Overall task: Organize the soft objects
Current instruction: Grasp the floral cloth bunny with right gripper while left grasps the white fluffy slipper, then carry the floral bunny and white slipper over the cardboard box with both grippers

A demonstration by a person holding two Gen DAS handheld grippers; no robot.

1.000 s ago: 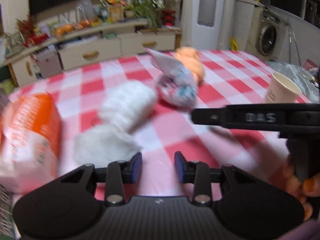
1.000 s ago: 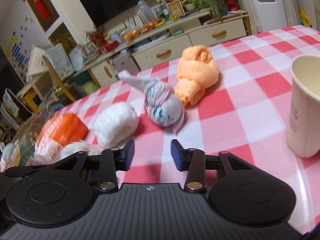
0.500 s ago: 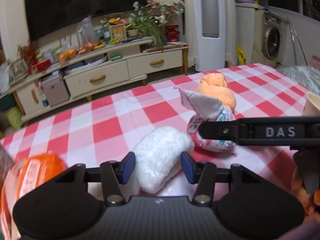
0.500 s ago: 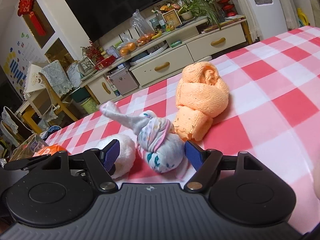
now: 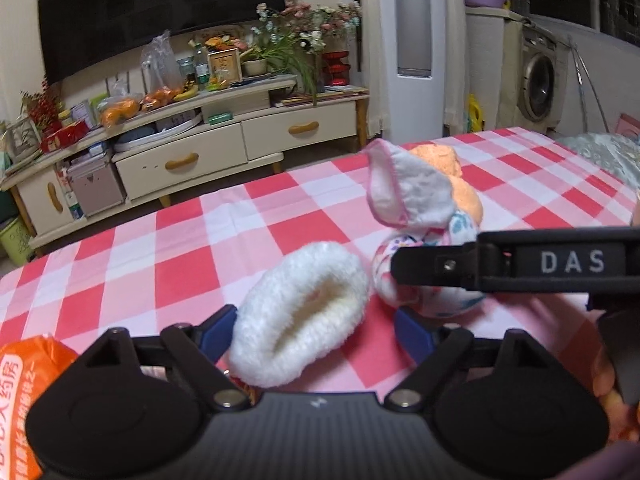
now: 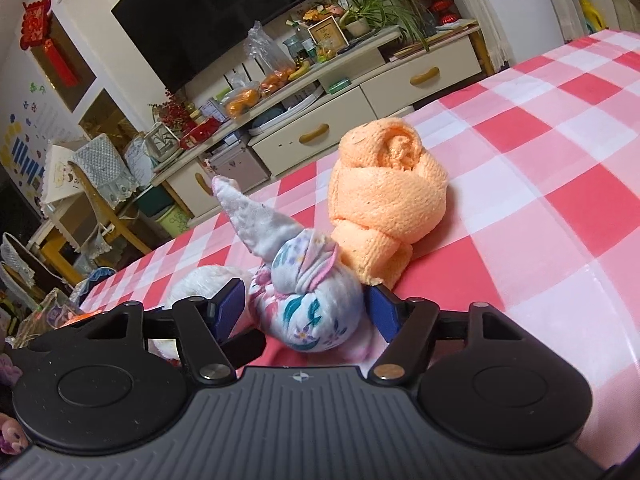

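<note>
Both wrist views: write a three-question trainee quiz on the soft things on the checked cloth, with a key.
1. Multiple choice: which thing sits between the fingers of the left gripper?
A. white fluffy roll
B. orange towel
C. orange packet

2. True or false: the flowered cloth bundle lies between the fingers of the right gripper.

3. Short answer: on the checked tablecloth, what lies just behind the flowered cloth bundle in the right wrist view?

Key:
1. A. The jaws are opening around it.
2. True. The jaws are closing on it; the pads do not clearly press yet.
3. The orange towel, knotted and close against the bundle.
</note>
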